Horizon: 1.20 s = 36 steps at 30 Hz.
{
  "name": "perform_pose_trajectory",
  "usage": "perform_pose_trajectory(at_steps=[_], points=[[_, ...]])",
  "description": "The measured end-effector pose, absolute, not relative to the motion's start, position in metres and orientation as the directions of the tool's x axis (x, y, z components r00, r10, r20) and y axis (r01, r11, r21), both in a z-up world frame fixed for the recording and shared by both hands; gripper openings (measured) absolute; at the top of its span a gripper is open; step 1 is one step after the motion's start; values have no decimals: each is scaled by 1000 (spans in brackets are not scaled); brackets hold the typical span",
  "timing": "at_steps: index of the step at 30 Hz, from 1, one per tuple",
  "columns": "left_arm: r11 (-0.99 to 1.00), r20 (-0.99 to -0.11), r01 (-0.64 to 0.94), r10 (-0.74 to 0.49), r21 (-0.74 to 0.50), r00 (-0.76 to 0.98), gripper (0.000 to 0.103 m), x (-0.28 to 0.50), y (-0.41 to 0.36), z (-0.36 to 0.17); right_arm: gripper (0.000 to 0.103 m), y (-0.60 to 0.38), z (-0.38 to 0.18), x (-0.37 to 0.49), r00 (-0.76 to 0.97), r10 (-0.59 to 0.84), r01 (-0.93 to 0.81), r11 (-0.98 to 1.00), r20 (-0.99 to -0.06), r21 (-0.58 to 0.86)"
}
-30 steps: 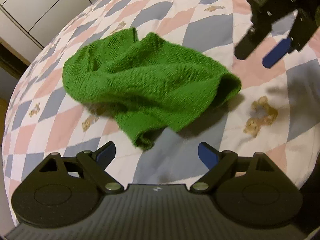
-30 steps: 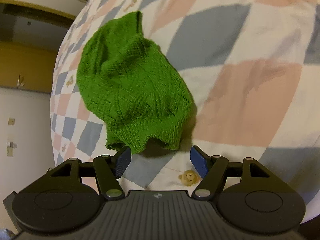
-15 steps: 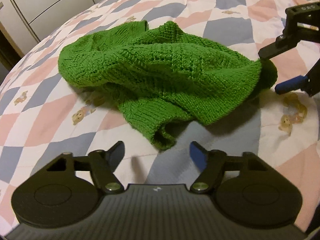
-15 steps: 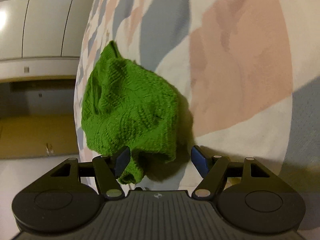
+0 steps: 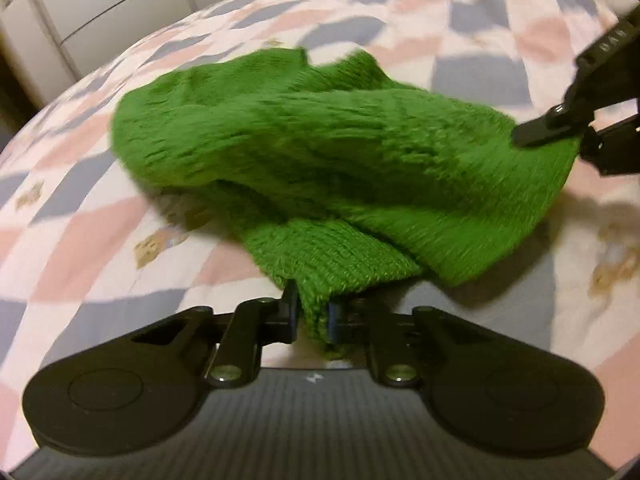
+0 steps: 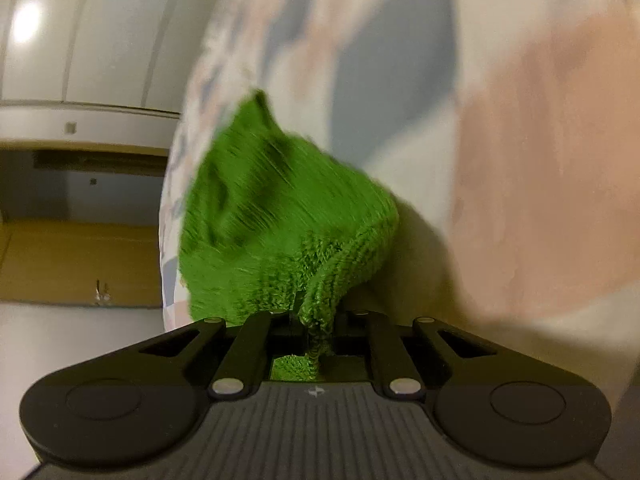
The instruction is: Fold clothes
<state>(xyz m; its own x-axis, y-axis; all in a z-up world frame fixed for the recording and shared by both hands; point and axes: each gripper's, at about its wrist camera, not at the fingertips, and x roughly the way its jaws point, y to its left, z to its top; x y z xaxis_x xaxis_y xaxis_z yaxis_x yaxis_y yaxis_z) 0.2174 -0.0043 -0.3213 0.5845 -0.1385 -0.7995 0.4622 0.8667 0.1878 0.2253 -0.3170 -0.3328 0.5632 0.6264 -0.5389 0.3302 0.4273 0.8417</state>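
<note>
Green knitted garment (image 5: pixel 340 152) lies bunched and rumpled on bed with pink, grey and white diamond-patterned quilt (image 5: pixel 80 240); no neat fold visible.

Left tool (image 5: pixel 314 316): jaws closed on ribbed edge nearest camera. Right tool (image 6: pixel 318 320): jaws closed on another knit edge, at garment's far right in left view. Both edges held; spreading and folding judged outstanding.

Surroundings: white panelled cabinets (image 5: pixel 100 12) beyond bed. Nothing else on quilt near garment. Motion blur obscures detail.

Green knitted garment (image 5: pixel 328 160): crumpled, unfolded, resting in a loose heap on the bed's checked cover (image 5: pixel 80 240). Near ribbed edge pinched in the left tool (image 5: pixel 314 314); opposite edge pinched in the right tool (image 6: pixel 316 326).
</note>
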Motion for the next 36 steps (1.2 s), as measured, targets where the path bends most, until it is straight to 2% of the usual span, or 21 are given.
perform_pose_trajectory(at_steps=[5,8,12,14,16,18,20,22,23,24,26,31,32,33,34,35,36], points=[[903,-777,414,-180,112,603,5,188,14,-255,8,-344,-258,227,618,598,202,506,-510,838],[896,-765,427,-190,122,616,5,152,9,-213,8,-359,-219,226,639,585,139,551,-500,823],[899,-773,422,-183,118,607,5,92,-4,-170,8,-371,-251,202,490,587,269,601,-645,752],[899,-797,420,-163,122,581,5,69,-13,-168,8,-377,-267,190,405,582,327,628,-705,707],[916,-841,386,-124,106,526,6,55,-19,-189,9,-383,-283,178,315,574,379,654,-756,655],[919,-886,369,-49,141,460,8,48,-29,-216,10,-389,-298,166,220,562,425,680,-797,597],[918,-921,355,27,178,390,10,42,-39,-244,21,-390,-307,158,182,556,445,689,-811,572],[911,-917,368,29,188,399,15,37,-43,-241,29,-387,-300,158,192,549,409,709,-814,575],[900,-911,384,32,206,412,23,35,-44,-237,38,-388,-296,156,214,536,399,715,-816,574],[889,-904,399,36,223,426,35,33,-44,-233,44,-390,-291,152,248,522,403,711,-816,577],[872,-896,432,19,232,443,34,32,-44,-229,51,-394,-289,147,299,496,438,688,-815,579],[842,-897,501,-48,200,439,39,32,-45,-242,54,-385,-316,145,294,471,493,671,-832,554],[835,-905,513,-42,201,422,40,33,-46,-250,47,-383,-318,145,309,473,489,666,-825,564],[827,-913,525,-34,202,406,38,34,-47,-259,28,-382,-321,145,324,475,484,660,-818,574],[819,-921,536,-26,203,389,32,34,-47,-267,23,-381,-321,145,337,474,480,657,-813,582],[812,-928,548,-18,204,372,23,35,-48,-276,25,-383,-317,145,348,463,480,659,-815,580],[814,-925,547,-30,197,378,24,35,-50,-273,31,-386,-313,145,359,453,479,661,-816,578]])
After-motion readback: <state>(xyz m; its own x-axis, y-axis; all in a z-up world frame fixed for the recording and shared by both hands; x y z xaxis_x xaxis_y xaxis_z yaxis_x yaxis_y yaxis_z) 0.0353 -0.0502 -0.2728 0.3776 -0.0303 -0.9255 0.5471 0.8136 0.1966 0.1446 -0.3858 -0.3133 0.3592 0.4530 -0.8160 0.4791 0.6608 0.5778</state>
